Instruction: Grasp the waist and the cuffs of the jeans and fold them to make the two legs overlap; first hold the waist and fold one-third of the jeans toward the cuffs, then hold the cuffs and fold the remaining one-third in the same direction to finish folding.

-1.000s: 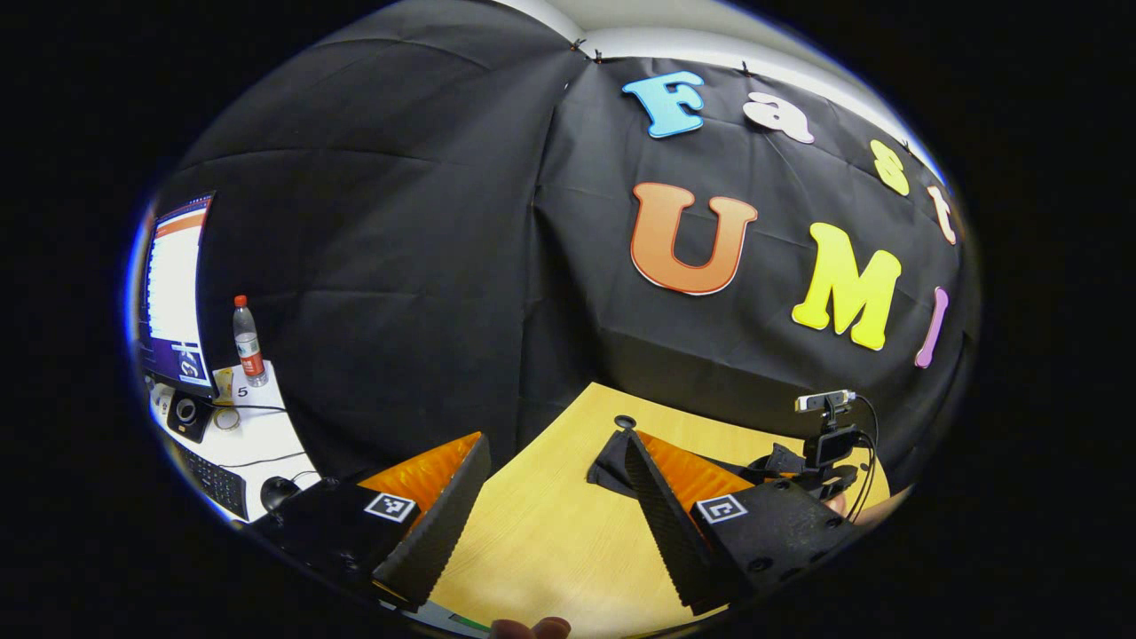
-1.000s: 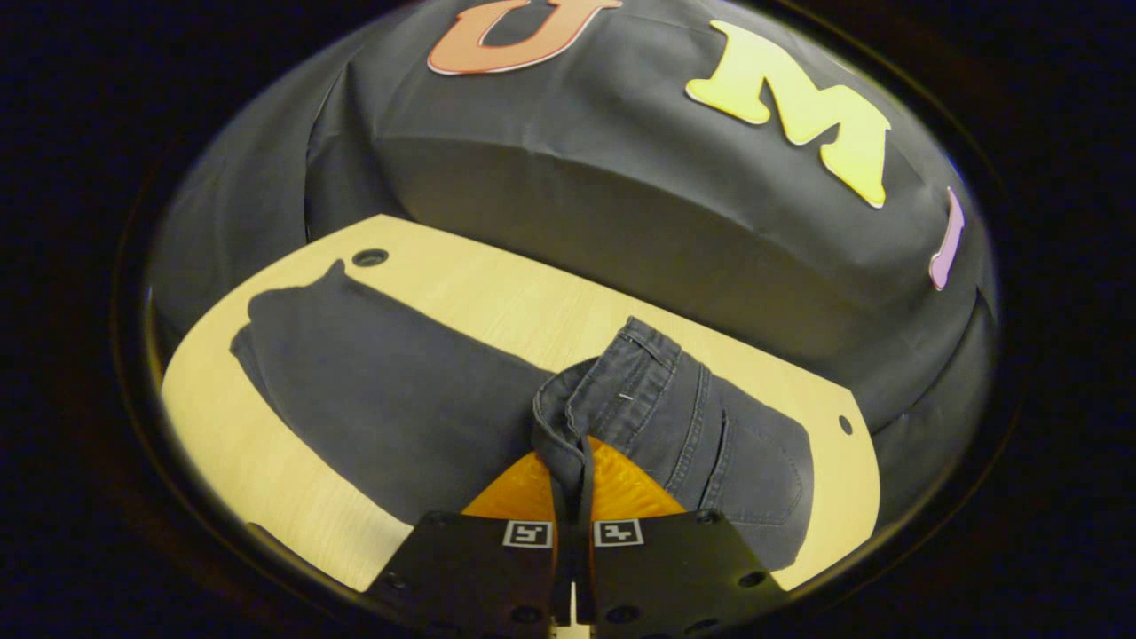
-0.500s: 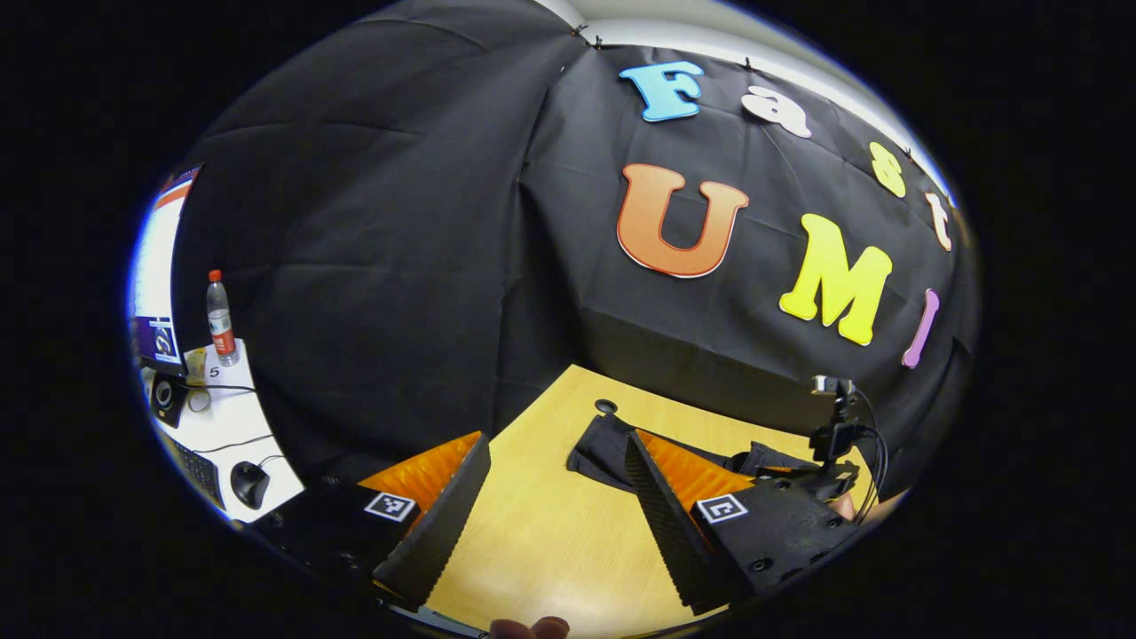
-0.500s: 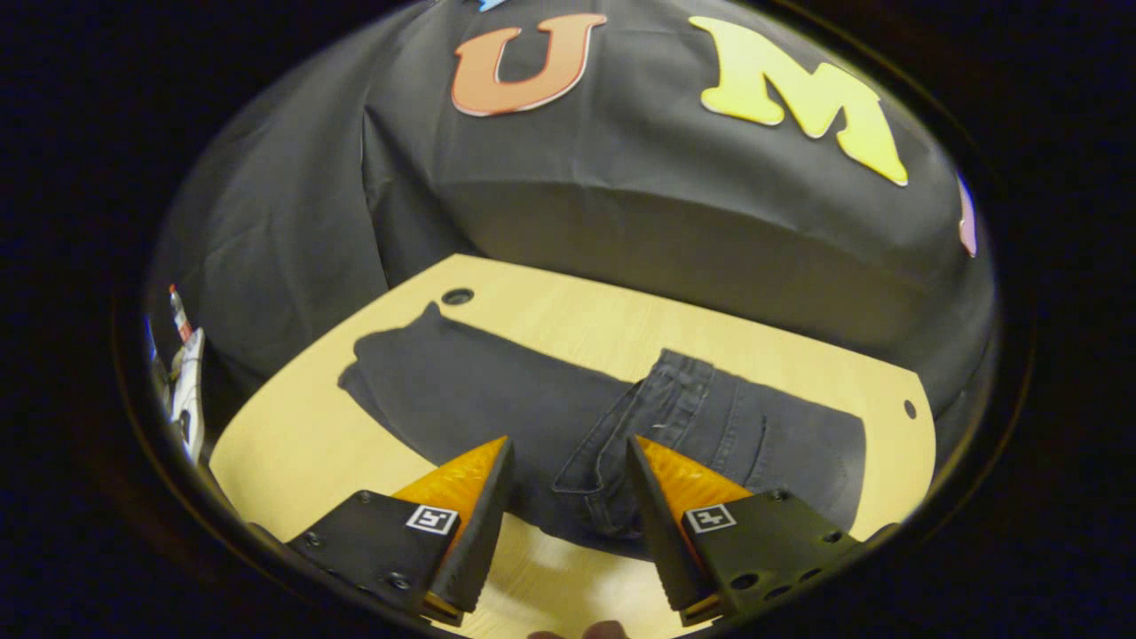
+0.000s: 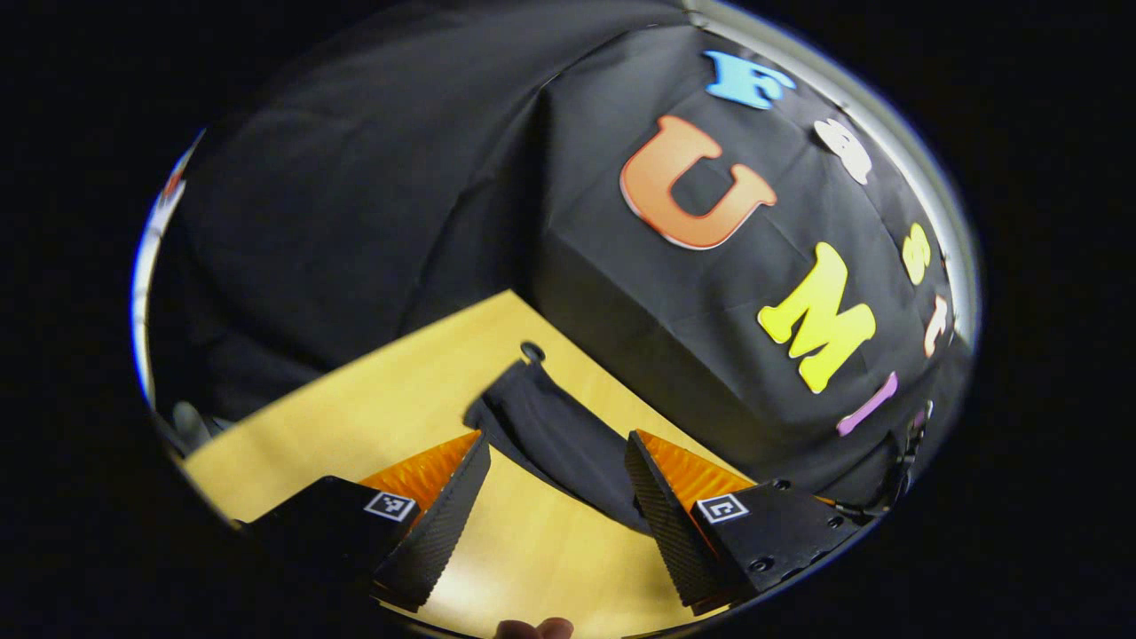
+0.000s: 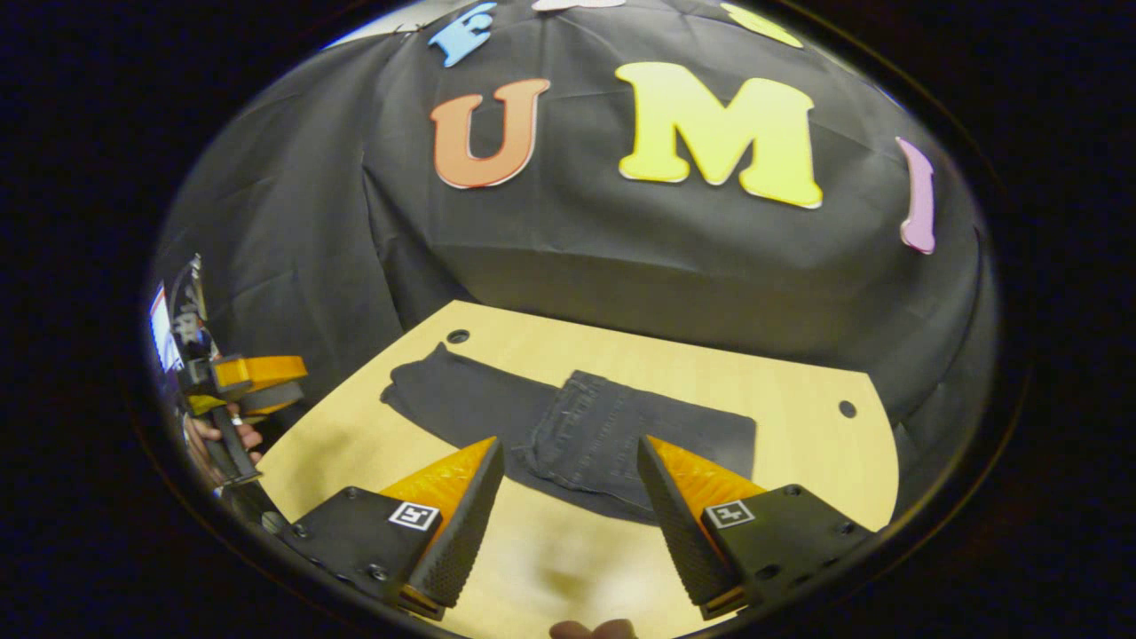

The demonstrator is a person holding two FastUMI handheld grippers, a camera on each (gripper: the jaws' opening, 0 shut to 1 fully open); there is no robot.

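Both the left hand-held gripper [image 5: 555,475] and right hand-held gripper [image 6: 568,484] are released above the table [image 6: 799,417]; jeans [image 6: 577,430] lie partly folded near its far edge.

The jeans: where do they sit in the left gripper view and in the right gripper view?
Left gripper view: jeans, centre, a dark strip running back between the fingers.
Right gripper view: jeans, lower centre, flat on the table beyond the fingers.
Shared landmark: the round table hole beside the jeans' far end.
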